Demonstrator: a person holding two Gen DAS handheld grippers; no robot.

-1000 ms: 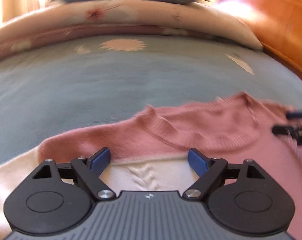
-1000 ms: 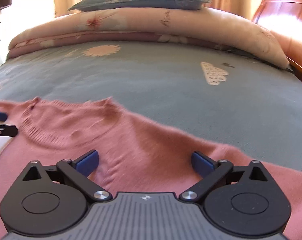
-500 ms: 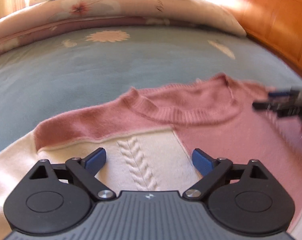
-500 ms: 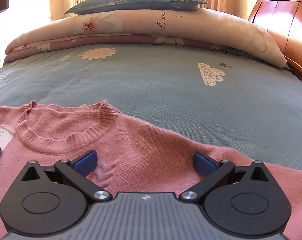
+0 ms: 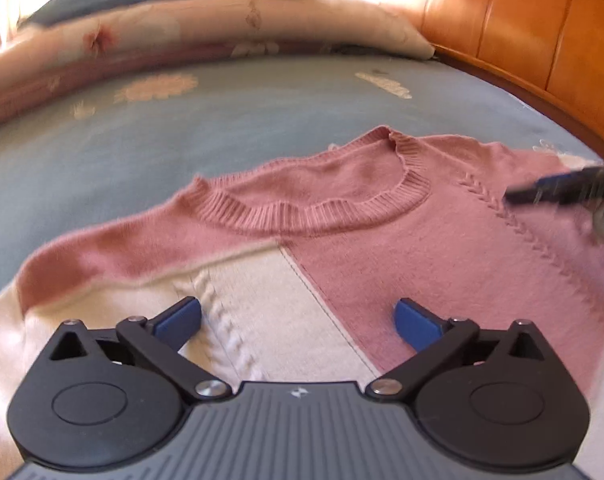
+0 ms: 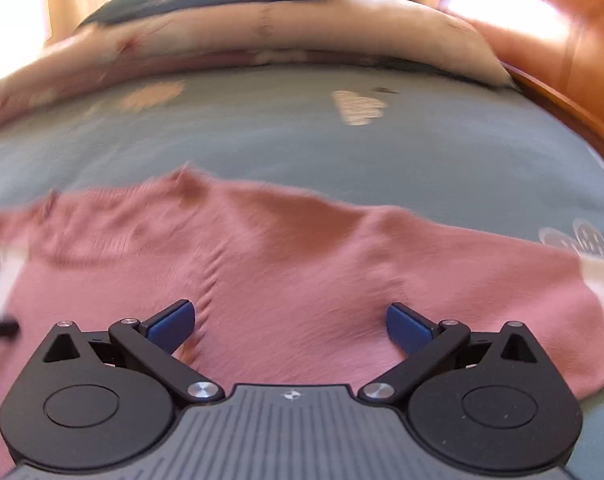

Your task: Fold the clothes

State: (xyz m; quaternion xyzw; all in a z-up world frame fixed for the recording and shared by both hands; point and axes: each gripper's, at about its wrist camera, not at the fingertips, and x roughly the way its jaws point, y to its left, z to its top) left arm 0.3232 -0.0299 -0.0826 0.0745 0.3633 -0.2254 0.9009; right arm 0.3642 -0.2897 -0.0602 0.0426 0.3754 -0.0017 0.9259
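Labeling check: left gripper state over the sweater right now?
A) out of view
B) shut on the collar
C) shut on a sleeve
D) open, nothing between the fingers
D: the left gripper has its blue pads wide apart above the sweater, gripping nothing.

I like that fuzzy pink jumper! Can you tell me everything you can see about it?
The jumper is a soft, fuzzy knit, mostly pink with a cream panel on one side of its front. It has a round ribbed neckline and raised braid stitching running down the front. It lies spread out on the blue-grey bedspread, front up, neck pointing towards the pillows, not yet folded. The open left claw and open right claw hang over it, gripping nothing.
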